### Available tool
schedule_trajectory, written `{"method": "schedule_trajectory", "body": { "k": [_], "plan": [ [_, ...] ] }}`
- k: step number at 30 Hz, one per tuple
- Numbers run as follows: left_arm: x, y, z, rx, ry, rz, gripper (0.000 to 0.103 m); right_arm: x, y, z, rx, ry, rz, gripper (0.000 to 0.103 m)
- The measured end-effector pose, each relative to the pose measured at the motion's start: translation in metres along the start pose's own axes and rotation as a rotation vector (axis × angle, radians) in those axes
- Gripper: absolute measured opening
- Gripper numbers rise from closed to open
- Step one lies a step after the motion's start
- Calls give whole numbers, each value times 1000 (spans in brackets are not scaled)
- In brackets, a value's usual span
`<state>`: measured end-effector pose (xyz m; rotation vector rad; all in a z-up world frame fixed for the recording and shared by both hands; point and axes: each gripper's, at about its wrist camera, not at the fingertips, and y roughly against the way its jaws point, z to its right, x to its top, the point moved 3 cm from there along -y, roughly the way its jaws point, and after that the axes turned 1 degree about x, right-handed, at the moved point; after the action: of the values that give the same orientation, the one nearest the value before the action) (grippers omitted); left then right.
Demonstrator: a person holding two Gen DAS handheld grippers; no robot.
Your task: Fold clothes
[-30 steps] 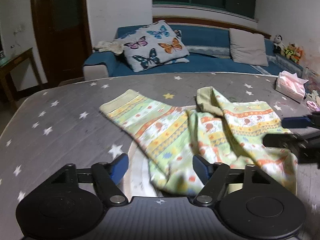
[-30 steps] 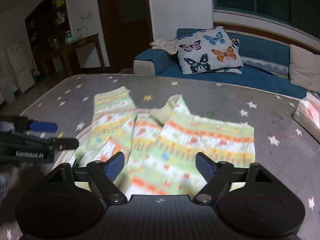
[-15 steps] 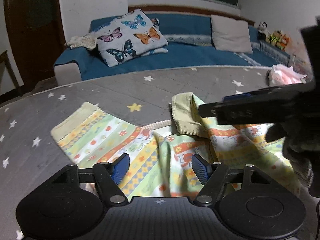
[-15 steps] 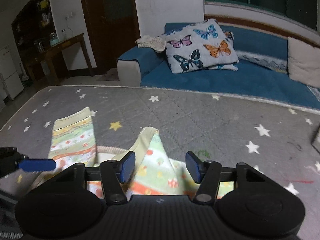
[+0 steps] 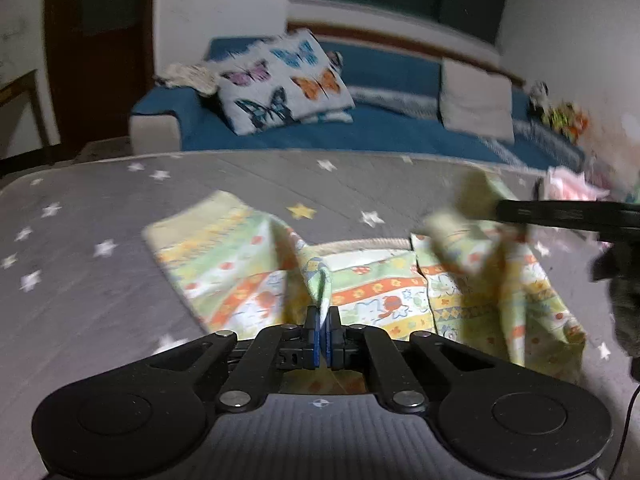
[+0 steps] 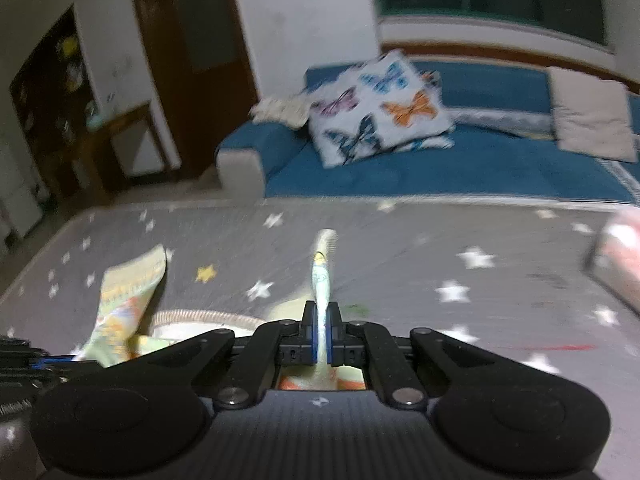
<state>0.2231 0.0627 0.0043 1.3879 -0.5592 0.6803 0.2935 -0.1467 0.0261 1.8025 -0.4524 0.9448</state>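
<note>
- Pinching hard, the left gripper (image 5: 322, 326) had its blue pads pressed together on a raised fold of the patterned garment (image 5: 372, 292), low in the centre of the left wrist frame.
- Its jaws had just been closing, and cloth sat between them.
- The garment lay spread across the grey star-print surface (image 5: 92, 292), filling the middle of that frame, one cuffed end reaching toward the left and the rest bunched toward the right.
- At the right edge of the same frame, the right gripper (image 5: 500, 213) showed as a dark bar gripping another lifted part of the garment.
- In the right wrist frame, the right gripper (image 6: 321, 330) was likewise clamped, a thin ridge of the garment (image 6: 321, 280) standing up between its pads at lower centre.
- Those jaws had also just been closing on the fabric.
- A cuffed end of the garment lay at the left of that frame, flat on the surface.
- Behind, across the top of both frames, sat a blue sofa (image 5: 384, 132) with a butterfly cushion (image 5: 286, 80).
- Both frames were blurred.
</note>
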Motion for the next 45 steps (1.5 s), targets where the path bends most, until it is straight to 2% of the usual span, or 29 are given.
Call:
{"method": "schedule_trajectory", "body": {
  "k": [5, 11, 14, 19, 21, 23, 26, 27, 28, 29, 30, 31, 32, 33, 39, 42, 45],
  "plan": [
    [-25, 51, -30, 16, 80, 38, 3, -12, 85, 39, -64, -50, 103, 3],
    [-69, 108, -57, 14, 178, 35, 3, -50, 176, 84, -163, -104, 167, 3],
    [-93, 132, -62, 2, 198, 18, 3, -78, 204, 99, -208, -129, 150, 3],
    [-137, 148, -54, -13, 171, -68, 3, -126, 241, 123, -282, -183, 96, 3],
    [-149, 146, -52, -26, 152, -120, 3, -147, 243, 131, -311, -185, 25, 6],
    [-155, 146, -53, 4, 128, -145, 7, -160, 241, 137, -336, -189, -22, 8],
    [-147, 156, -57, 22, 105, -113, 11, -170, 245, 138, -361, -192, -45, 11],
    [-142, 161, -57, 32, 92, -90, 16, -168, 247, 137, -364, -194, -35, 12],
    [-136, 165, -56, 43, 79, -64, 20, -165, 248, 137, -370, -190, -22, 18],
    [-129, 168, -54, 51, 66, -40, 30, -161, 249, 137, -377, -185, -9, 23],
    [-124, 168, -54, 54, 55, -19, 36, -158, 249, 135, -375, -174, -2, 25],
    [-118, 168, -53, 58, 46, -1, 37, -155, 249, 133, -373, -162, 5, 30],
    [-112, 165, -51, 63, 40, 7, 38, -152, 246, 130, -361, -152, 8, 35],
    [-106, 161, -50, 67, 34, 15, 38, -148, 242, 128, -349, -142, 10, 36],
    [-69, 112, -36, 59, -5, 27, 44, -126, 203, 99, -222, -93, -13, 38],
    [-52, 80, -32, 57, -26, 10, 52, -115, 178, 83, -158, -57, -35, 43],
    [-37, 46, -33, 71, -18, -22, 53, -103, 153, 68, -107, -29, -49, 44]
  ]
}}
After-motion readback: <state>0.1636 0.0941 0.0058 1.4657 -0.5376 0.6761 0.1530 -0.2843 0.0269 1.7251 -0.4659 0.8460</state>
